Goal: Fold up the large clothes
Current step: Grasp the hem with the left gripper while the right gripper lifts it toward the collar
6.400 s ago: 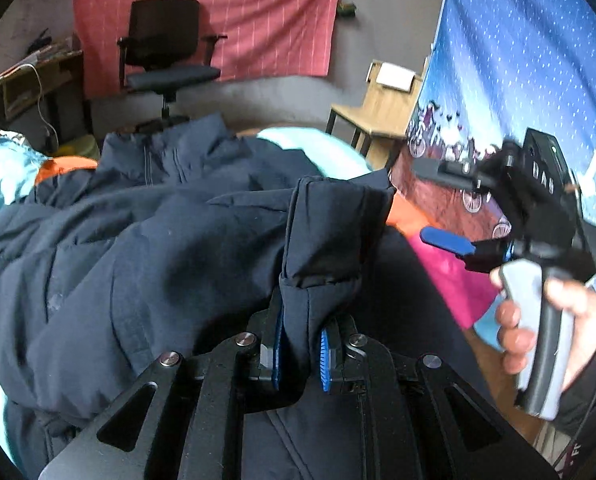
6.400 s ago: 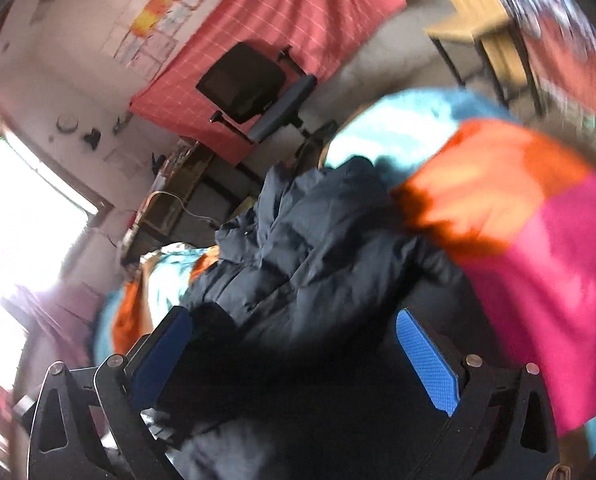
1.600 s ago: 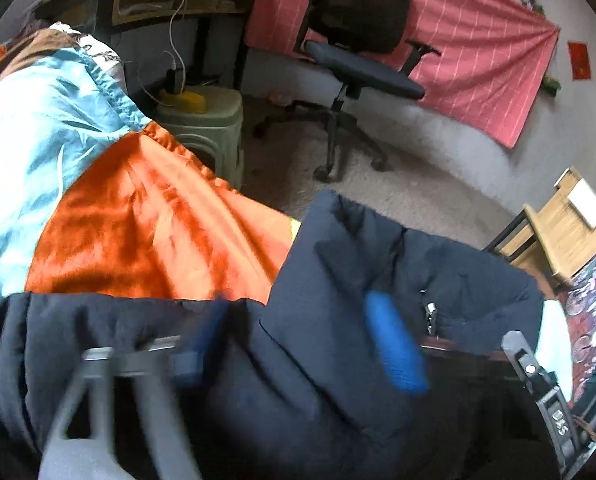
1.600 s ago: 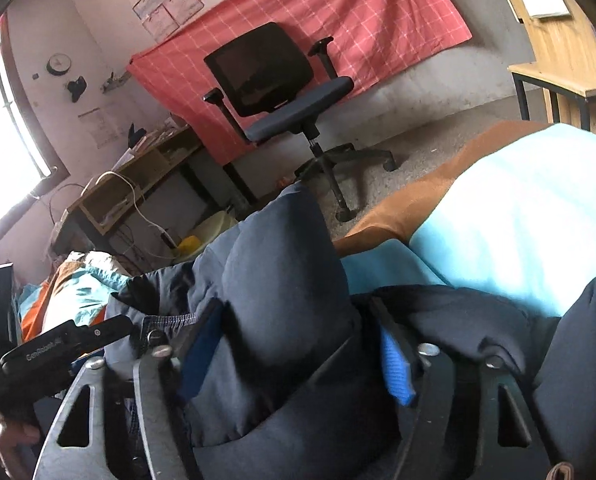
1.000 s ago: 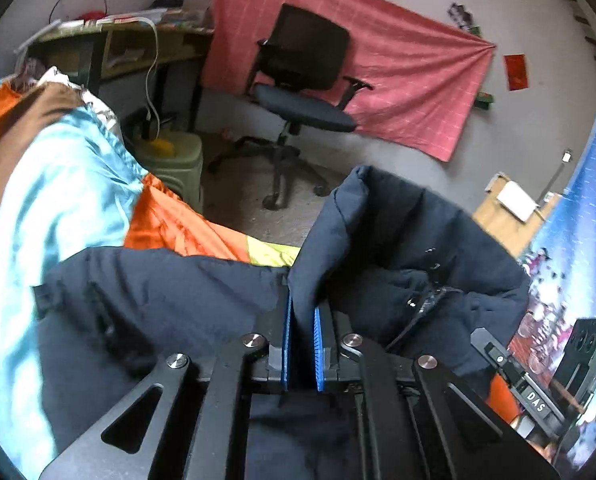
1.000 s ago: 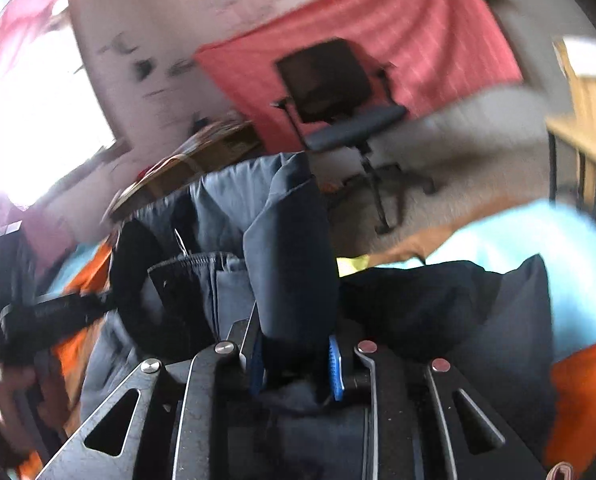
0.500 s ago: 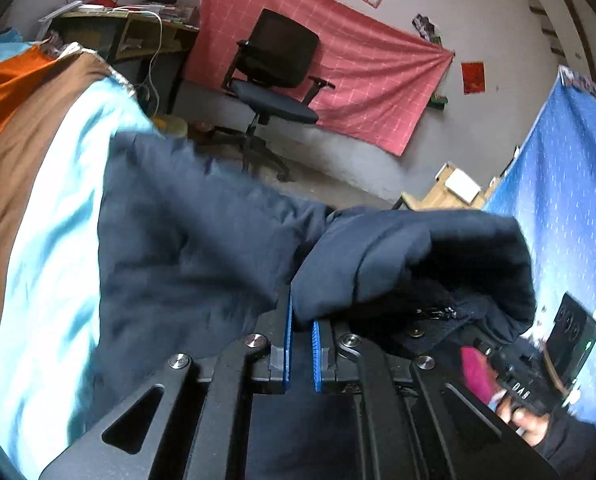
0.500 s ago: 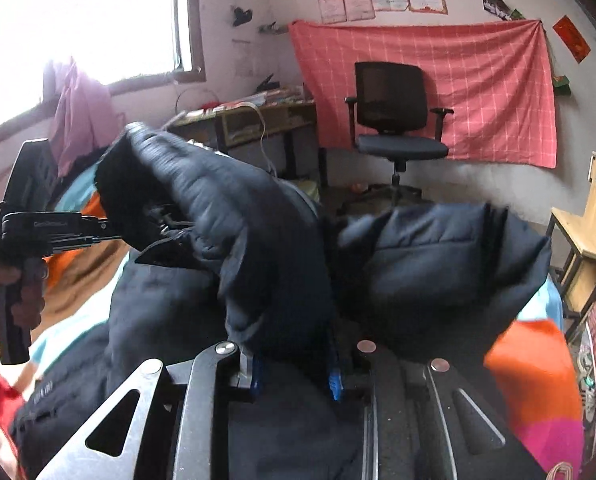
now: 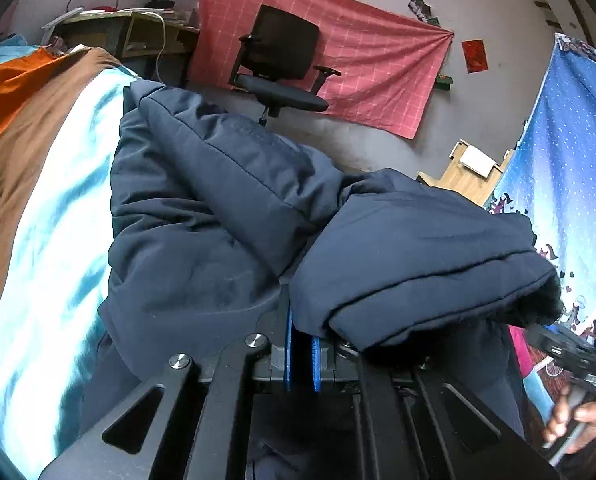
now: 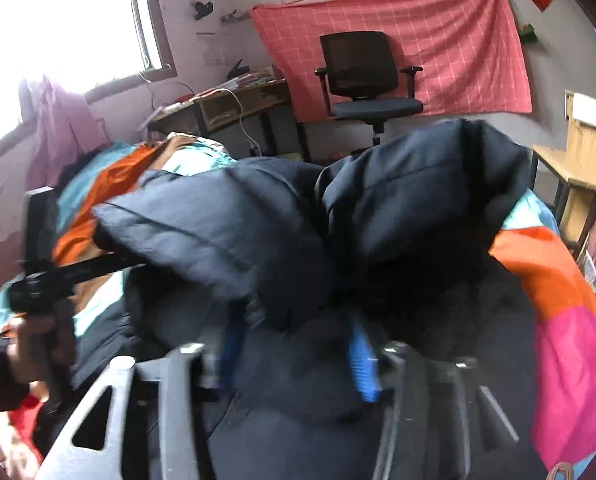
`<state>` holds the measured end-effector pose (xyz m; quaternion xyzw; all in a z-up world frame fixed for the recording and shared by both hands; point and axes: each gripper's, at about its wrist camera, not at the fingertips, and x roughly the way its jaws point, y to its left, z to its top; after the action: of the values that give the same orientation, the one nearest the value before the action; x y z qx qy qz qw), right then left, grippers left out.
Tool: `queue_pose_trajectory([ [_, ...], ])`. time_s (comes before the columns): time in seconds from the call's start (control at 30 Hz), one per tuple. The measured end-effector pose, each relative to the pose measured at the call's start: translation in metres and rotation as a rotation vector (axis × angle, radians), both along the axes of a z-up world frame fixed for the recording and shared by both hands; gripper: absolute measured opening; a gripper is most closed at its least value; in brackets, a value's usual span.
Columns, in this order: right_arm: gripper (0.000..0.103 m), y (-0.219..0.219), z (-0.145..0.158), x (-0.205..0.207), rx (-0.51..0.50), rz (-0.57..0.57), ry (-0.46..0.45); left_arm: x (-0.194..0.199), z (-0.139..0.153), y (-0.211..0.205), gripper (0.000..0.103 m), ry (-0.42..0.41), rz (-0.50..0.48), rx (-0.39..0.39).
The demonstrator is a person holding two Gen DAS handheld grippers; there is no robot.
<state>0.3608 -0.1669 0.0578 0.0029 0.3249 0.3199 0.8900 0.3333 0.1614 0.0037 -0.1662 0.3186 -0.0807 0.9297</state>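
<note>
The left gripper is clamped on a fold of the jacket. The right gripper has its jaws opening, jacket cloth between them but no longer pinched. The jacket lies doubled over on the bed, its far half brought back toward the person. That fold looks nearly laid; the left side awaits release, then smoothing and perhaps another fold. A chair and desk stand well clear; nothing blocks the work.
</note>
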Motion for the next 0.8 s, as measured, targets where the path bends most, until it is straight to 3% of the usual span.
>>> queue_pose_trajectory([
  [0.03,0.06,-0.006,0.005,-0.005,0.004,-0.001,-0.003,-0.001,-0.003,0.002,0.005,-0.003,-0.005,-0.001],
  [0.2,0.06,-0.026,0.04,-0.02,0.051,-0.024,-0.028,-0.005,-0.007,0.001,0.005,-0.02,-0.032,0.018],
  [0.33,0.06,-0.003,0.06,0.008,0.123,-0.002,0.008,-0.008,-0.007,-0.004,0.005,-0.028,-0.055,0.055],
  [0.43,0.056,0.028,0.051,0.033,0.124,0.008,0.093,-0.01,-0.005,-0.005,0.005,-0.025,-0.077,0.062],
  [0.5,0.053,0.046,0.037,0.045,0.072,-0.005,0.138,-0.011,-0.001,-0.003,0.006,-0.019,-0.095,0.056],
  [0.6,0.053,0.053,0.019,0.05,0.043,-0.029,0.165,-0.016,0.006,0.005,0.007,-0.007,-0.083,0.068],
  [0.73,0.051,0.055,0.008,0.048,-0.003,-0.028,0.124,-0.036,0.017,0.016,0.009,-0.04,-0.069,0.076],
  [0.8,0.051,0.059,0.005,0.046,-0.041,-0.02,0.093,-0.044,0.03,0.018,0.011,-0.099,-0.078,0.075],
])
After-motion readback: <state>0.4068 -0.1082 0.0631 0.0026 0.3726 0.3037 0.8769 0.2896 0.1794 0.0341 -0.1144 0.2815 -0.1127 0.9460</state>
